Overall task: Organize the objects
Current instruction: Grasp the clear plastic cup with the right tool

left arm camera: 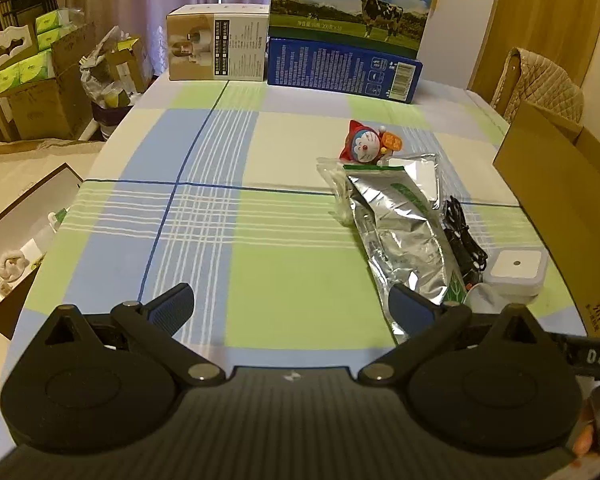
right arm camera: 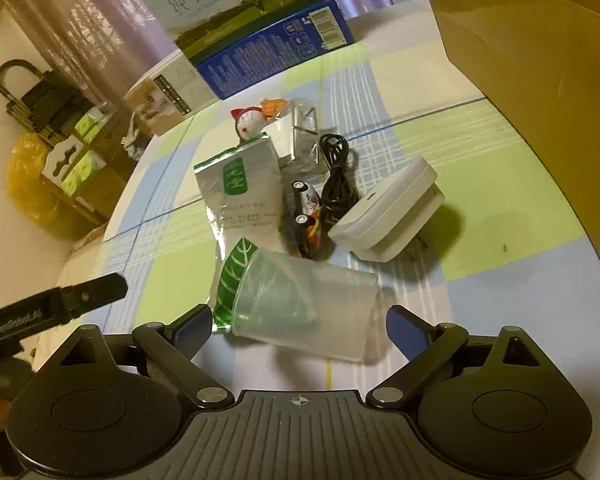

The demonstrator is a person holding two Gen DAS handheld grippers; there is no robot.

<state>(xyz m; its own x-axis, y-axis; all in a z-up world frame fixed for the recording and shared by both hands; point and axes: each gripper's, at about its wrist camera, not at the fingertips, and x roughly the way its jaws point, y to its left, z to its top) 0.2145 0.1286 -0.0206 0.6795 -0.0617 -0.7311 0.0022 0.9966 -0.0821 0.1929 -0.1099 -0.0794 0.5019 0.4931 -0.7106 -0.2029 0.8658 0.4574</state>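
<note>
A clear plastic cup [right arm camera: 304, 308] lies on its side on the checked desk [left arm camera: 260, 264], at 12 o'clock before the right gripper [right arm camera: 300, 330], jaws apart; only this view shows one toy car [right arm camera: 306, 216]. The left gripper [left arm camera: 290, 306], jaws apart, faces one foil pouch [left arm camera: 400, 240] at 1 o'clock

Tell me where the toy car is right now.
In the right wrist view the toy car lies mid-table between the silver foil pouch and the black cable, just beyond the tipped plastic cup.
</note>
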